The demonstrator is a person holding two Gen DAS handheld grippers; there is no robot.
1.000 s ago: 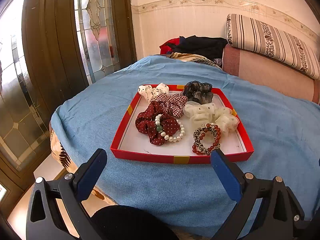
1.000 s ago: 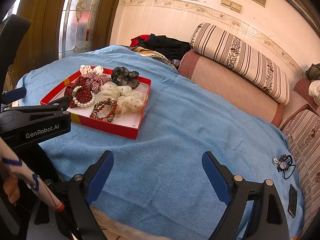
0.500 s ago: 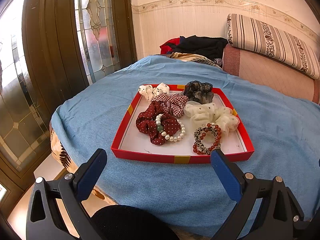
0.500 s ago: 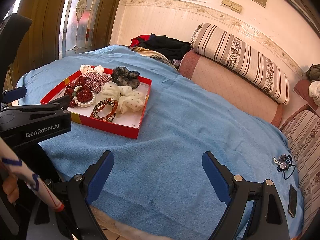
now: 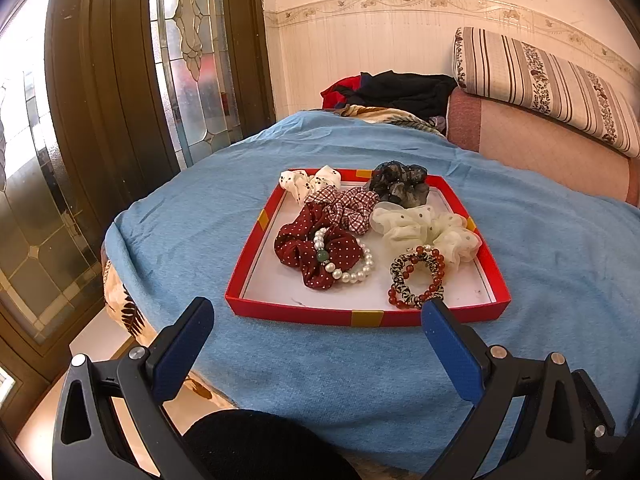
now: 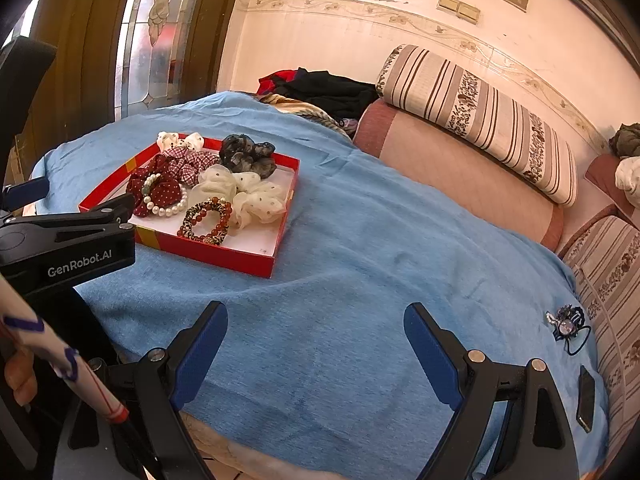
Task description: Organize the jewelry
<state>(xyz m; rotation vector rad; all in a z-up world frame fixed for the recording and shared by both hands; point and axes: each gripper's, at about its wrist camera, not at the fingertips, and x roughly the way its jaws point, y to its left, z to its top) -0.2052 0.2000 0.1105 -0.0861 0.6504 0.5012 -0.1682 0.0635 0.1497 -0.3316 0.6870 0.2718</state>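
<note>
A red tray (image 5: 362,317) (image 6: 224,256) with a white floor sits on the blue blanket (image 5: 560,256). It holds several scrunchies, a pearl bracelet (image 5: 352,270) lying on a dark red dotted scrunchie (image 5: 296,246), and a red bead bracelet (image 5: 416,276) (image 6: 208,222). A small dark blue hair tie with a charm (image 6: 566,326) lies on the blanket at the far right. My left gripper (image 5: 316,322) is open and empty, just short of the tray's near edge. My right gripper (image 6: 316,330) is open and empty over bare blanket, right of the tray.
A pink bolster (image 6: 460,176) and a striped pillow (image 6: 480,116) line the back. A pile of dark clothes (image 5: 396,88) lies at the far end. A wooden and stained-glass door (image 5: 120,80) stands left. A dark phone-like object (image 6: 586,398) lies near the hair tie.
</note>
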